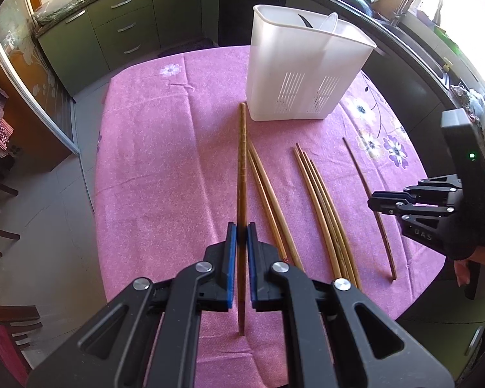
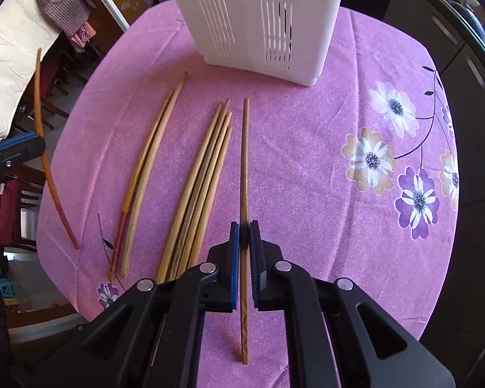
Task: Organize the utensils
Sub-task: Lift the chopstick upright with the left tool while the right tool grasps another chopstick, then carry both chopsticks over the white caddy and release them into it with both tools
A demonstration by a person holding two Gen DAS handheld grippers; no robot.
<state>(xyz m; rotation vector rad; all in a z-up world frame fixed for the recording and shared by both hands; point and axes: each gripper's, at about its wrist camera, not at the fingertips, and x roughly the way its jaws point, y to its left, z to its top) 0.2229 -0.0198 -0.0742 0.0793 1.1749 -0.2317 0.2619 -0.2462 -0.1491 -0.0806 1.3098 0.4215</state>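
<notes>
White slotted plastic utensil holder [image 1: 304, 74] stands on the pink floral-clothed surface [image 1: 152, 148], holding a dark utensil and a clear one. Left gripper [image 1: 242, 236] jaws clamp a brown wooden chopstick [image 1: 242, 168].

Right gripper [image 2: 244, 237] jaws clamp a carved wooden chopstick [image 2: 244, 161]; loose chopsticks [image 2: 203, 174] lie alongside.
</notes>
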